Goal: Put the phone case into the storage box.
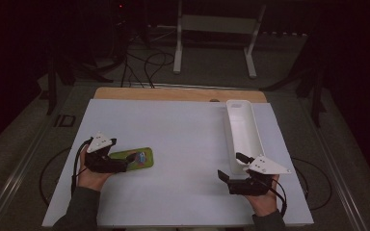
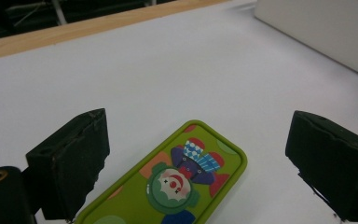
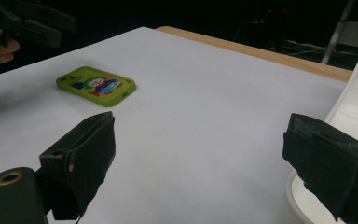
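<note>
Dim room beyond, with white frame legs (image 1: 215,42) and loose cables (image 1: 147,65) on the floor behind. White tabletop (image 1: 183,139) with a wooden strip (image 1: 173,94) along the far edge, broad and bare through the middle — ample open room between the two hands.

Left tongs (image 1: 127,161) low at the near-left, held in the left hand (image 1: 92,177), jaws spread wide and gripping nothing. Green phone case (image 1: 136,159) with a clown print lying flat on the tabletop just beyond and between those jaws; in the left gripper view (image 2: 177,184) set in the gap, clear of both pads, its rounded far corner pointing toward the open middle.

Right tongs (image 1: 229,168) at the near-right, held in the right hand (image 1: 264,199), jaws likewise parted and empty. Long white tray (image 1: 250,127) running from the far edge toward the near-right, its near end just beside the right tongs — in the right gripper view the tray's rim (image 3: 354,88) close by one jaw, contact not discernible. Case well apart from the tray, with bare tabletop between.
</note>
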`<state>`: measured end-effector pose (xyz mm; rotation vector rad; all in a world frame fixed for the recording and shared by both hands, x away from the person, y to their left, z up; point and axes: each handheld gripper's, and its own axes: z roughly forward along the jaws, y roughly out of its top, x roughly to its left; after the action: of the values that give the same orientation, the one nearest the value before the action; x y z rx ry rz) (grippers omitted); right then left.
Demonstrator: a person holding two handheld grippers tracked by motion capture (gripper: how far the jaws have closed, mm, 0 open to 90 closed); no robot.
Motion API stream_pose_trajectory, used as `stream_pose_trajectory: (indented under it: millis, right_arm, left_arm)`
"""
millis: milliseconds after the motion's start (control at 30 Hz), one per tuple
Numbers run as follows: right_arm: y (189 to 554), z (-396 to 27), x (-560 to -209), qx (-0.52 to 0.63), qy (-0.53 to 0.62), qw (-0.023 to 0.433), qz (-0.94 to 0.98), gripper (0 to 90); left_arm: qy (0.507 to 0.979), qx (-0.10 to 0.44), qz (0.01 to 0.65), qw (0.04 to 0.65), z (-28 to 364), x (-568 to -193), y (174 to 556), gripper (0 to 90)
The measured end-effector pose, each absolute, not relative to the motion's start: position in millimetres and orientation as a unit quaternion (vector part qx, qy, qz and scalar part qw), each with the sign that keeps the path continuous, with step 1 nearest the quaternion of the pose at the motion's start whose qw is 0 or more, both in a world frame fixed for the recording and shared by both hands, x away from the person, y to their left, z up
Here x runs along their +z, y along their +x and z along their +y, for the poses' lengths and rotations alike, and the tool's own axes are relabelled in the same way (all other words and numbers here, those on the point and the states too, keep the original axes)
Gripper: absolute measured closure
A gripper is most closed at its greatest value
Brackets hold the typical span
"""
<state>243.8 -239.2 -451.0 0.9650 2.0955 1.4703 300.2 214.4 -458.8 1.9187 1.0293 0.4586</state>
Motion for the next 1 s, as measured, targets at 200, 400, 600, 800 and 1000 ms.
stream_pose_trajectory:
  millis: [200,400,600,800,1000]
  right_arm:
    - [243.9,-239.1,-451.3,0.526,0.346,0.201,0.751,8.9]
    - [244.2,-238.5,-451.6,0.526,0.346,0.2,0.751,8.9]
    - [244.2,-239.1,-451.5,0.526,0.346,0.2,0.75,8.9]
    - [244.1,-239.9,-450.9,0.527,0.346,0.202,0.75,8.9]
    - [243.8,-240.1,-450.4,0.528,0.345,0.202,0.749,8.9]
  left_arm:
    - [0.774,0.18,0.426,0.433,212.9,-463.7,307.4,11.1]
    - [0.771,0.185,0.437,0.425,207.3,-466.6,314.7,17.2]
    - [0.768,0.193,0.441,0.423,200.8,-466.0,321.2,29.8]
    - [0.758,0.192,0.448,0.433,198.1,-466.9,328.6,39.2]
    - [0.759,0.191,0.45,0.43,194.8,-469.9,335.4,47.4]
